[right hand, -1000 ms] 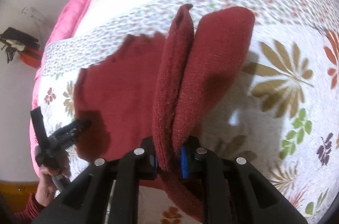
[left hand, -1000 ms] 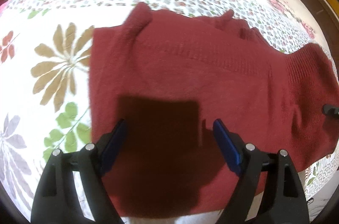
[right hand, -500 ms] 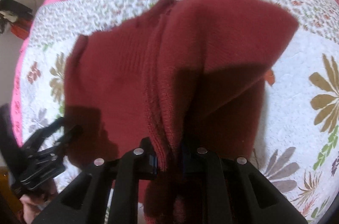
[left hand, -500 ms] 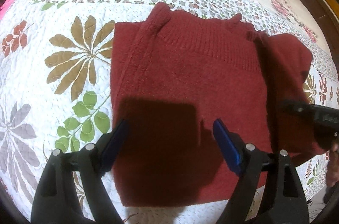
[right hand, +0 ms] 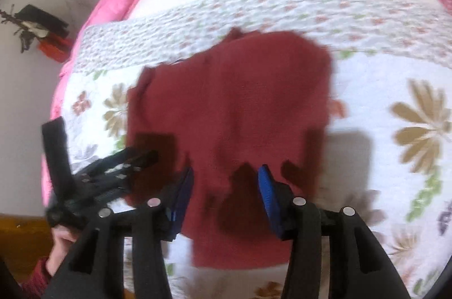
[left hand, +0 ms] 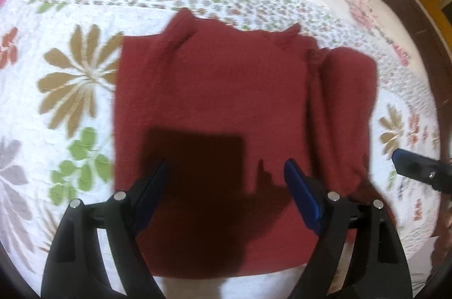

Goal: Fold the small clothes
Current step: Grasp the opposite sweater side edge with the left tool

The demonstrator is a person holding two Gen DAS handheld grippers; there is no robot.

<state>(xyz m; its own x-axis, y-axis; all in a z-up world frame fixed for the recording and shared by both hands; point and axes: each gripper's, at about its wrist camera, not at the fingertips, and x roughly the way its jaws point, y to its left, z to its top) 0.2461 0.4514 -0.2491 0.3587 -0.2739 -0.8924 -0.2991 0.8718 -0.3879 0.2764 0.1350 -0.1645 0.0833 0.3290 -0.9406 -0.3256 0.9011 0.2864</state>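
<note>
Releasing the fold, my right gripper (right hand: 226, 194) now stands with its blue pads apart and nothing between them, where half a second ago it was clamped on a doubled edge of the red knit garment (left hand: 214, 106). That edge has dropped onto the body of the garment, so one side panel now lies folded over as a thick band along the right side in the left wrist view. I judge the first side fold set down, with the opposite side and the final halving not yet done.

The garment lies flat on the floral quilt (left hand: 70, 90), collar end away from me.

My left gripper (left hand: 226, 191) hovers over the near hem, spread wide and empty as before, casting a square shadow on the cloth. The right gripper sits low at the garment's near right edge, angled inward toward the left one. Both views are motion-blurred, so I cannot tell how neatly the folded edge lies.
</note>
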